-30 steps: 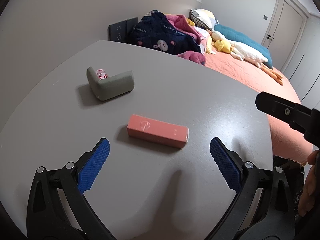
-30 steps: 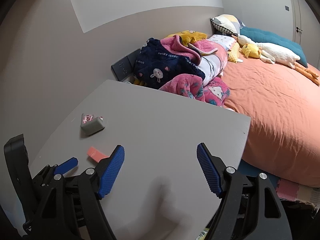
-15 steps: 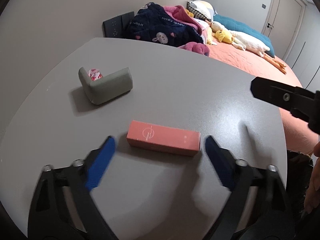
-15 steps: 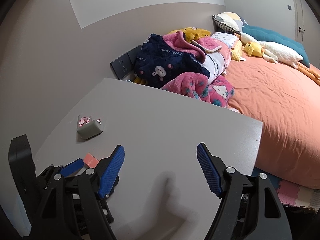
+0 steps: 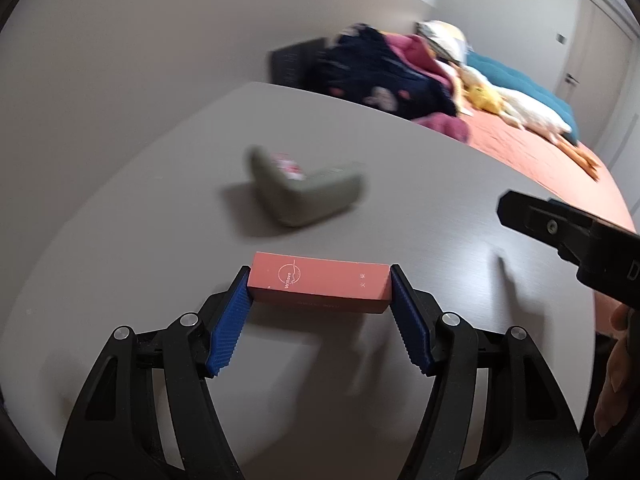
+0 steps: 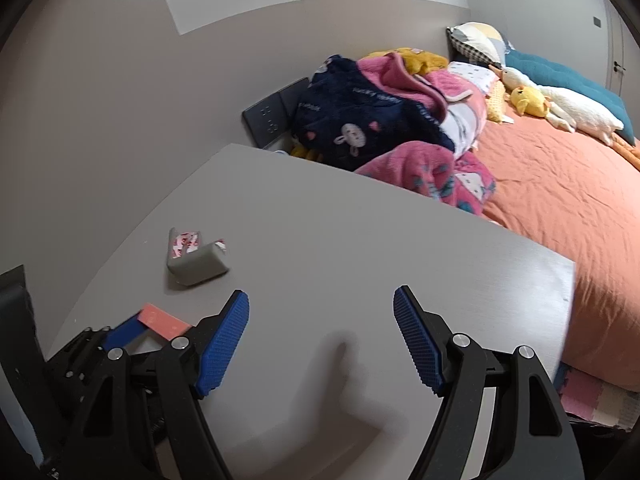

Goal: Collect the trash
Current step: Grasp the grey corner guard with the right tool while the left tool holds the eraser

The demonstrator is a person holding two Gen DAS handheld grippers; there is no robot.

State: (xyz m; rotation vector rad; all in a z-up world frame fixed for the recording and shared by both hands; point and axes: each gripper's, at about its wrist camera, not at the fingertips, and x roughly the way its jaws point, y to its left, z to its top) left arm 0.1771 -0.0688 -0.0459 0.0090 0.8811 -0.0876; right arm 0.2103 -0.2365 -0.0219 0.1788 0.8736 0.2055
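Pink box (image 5: 319, 288), printed "Willove", sits between the closing left gripper's (image 5: 319, 320) fingers (image 5: 228, 328).

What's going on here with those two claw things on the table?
A person is clearing trash off a grey table using a handheld claw in each hand. The left claw is closing on a pink box, its blue pads at both ends. The right claw hangs open, empty. A grey corner guard lies further back.

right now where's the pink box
In the left wrist view the pink box lies on the grey table, crosswise between the pads of the closing left tool, with the grey corner guard just beyond it.
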